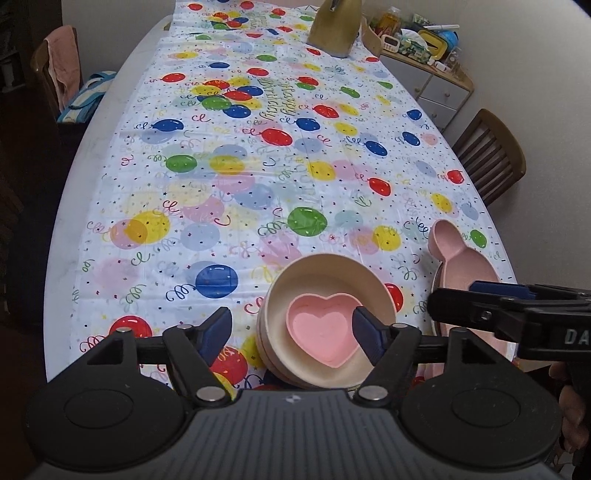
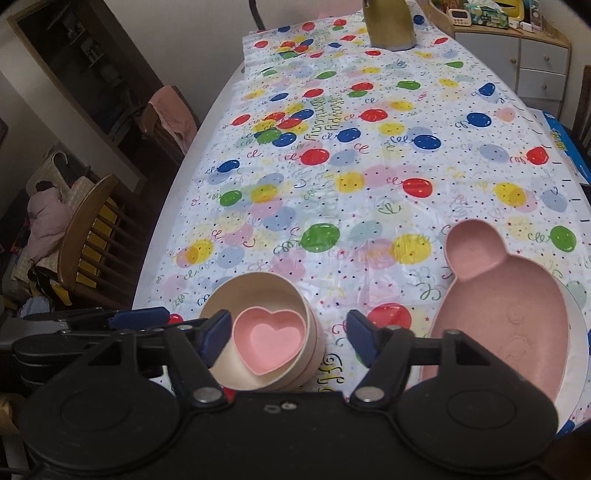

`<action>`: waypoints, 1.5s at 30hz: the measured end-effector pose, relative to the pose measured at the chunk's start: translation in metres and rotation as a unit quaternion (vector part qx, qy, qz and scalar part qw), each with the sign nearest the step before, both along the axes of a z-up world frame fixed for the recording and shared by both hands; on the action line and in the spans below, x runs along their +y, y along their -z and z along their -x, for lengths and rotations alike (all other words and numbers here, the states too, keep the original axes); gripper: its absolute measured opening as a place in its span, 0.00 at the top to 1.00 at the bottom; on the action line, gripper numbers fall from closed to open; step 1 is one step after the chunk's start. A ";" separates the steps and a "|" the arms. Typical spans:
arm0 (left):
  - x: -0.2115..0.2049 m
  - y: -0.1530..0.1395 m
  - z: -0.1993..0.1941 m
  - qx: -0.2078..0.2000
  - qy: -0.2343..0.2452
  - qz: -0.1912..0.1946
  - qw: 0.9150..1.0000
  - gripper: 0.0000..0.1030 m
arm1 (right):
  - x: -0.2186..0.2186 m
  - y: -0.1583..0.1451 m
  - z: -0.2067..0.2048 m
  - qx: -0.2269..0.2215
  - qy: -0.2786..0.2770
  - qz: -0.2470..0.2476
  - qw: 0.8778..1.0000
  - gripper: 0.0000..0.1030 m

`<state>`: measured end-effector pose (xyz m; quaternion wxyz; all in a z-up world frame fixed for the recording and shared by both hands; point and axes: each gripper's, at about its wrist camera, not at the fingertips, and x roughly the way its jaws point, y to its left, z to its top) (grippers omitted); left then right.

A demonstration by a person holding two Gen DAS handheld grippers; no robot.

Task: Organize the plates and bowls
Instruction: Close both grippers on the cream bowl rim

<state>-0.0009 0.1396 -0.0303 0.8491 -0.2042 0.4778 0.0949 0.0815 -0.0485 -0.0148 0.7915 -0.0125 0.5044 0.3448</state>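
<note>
A pink heart-shaped bowl (image 1: 320,332) sits inside a stack of cream round bowls (image 1: 325,273) near the table's front edge. My left gripper (image 1: 290,317) hovers open over it; the right finger overlaps the heart's right rim in the picture, and the left finger stands well clear. To the right, a pink divided plate with a round ear (image 2: 509,295) lies on a white plate (image 2: 580,332). My right gripper (image 2: 287,319) is open above the cloth between the cream bowls (image 2: 255,291) and the pink plate, with nothing between its fingers.
A balloon-print cloth (image 1: 221,184) covers the long table. A gold object (image 1: 334,29) stands at the far end. Wooden chairs (image 1: 491,155) (image 2: 92,236) flank the table. A cluttered cabinet (image 1: 439,85) stands far right, and a blue box (image 2: 565,147) lies at the table's right edge.
</note>
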 end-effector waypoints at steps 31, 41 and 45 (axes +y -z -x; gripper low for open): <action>0.010 0.076 -0.021 0.079 -0.080 0.044 0.993 0.29 | 0.015 0.085 -0.014 0.107 0.130 0.071 0.983 0.33; 0.008 0.078 -0.021 0.075 -0.086 0.044 0.992 0.40 | 0.021 0.090 -0.014 0.114 0.114 0.064 0.985 0.54; 0.006 0.075 -0.023 0.071 -0.080 0.049 0.993 0.55 | 0.024 0.090 -0.014 0.118 0.105 0.056 0.986 0.65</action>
